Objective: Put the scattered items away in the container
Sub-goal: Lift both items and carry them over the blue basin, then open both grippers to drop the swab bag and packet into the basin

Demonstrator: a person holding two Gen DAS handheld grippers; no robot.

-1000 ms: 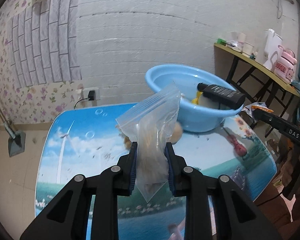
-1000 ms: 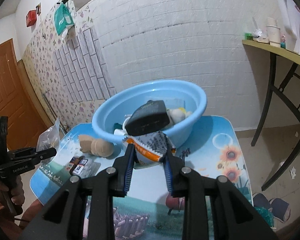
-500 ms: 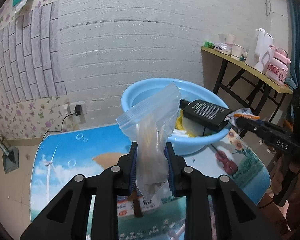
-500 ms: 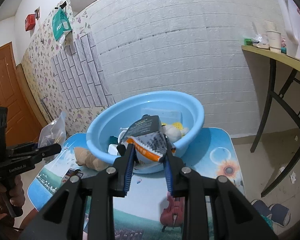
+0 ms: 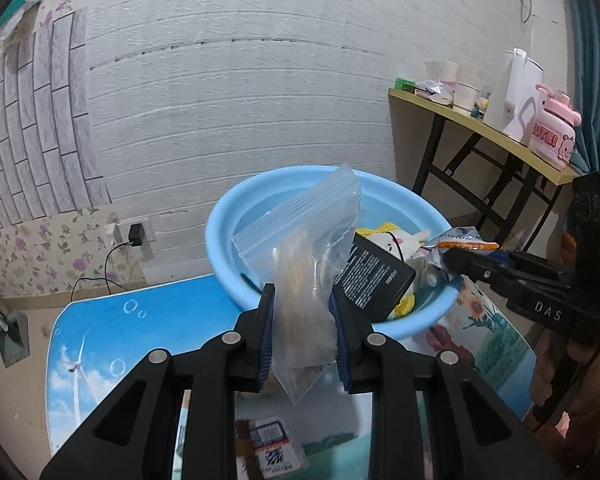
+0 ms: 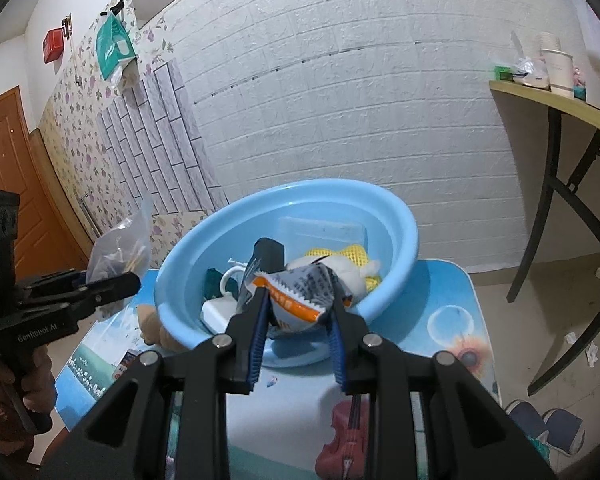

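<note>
Above the basin [image 5: 228, 264] rim, left tongs [image 5: 302, 336] pinch a zip bag [image 5: 304, 280], right tongs [image 6: 298, 320] a snack packet [image 6: 300, 292].

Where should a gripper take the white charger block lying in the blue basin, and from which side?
Judging by the right wrist view, grip the white charger block across its short flat sides, coming from above. It lies low against the blue basin wall beside the black bottle, so a sideways approach looks blocked.

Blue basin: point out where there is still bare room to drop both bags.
The blue basin is bare along its far wall, behind the clear box. The near half is crowded: black bottle, plush toy, white charger. Bare table borders the basin's right side.
</note>
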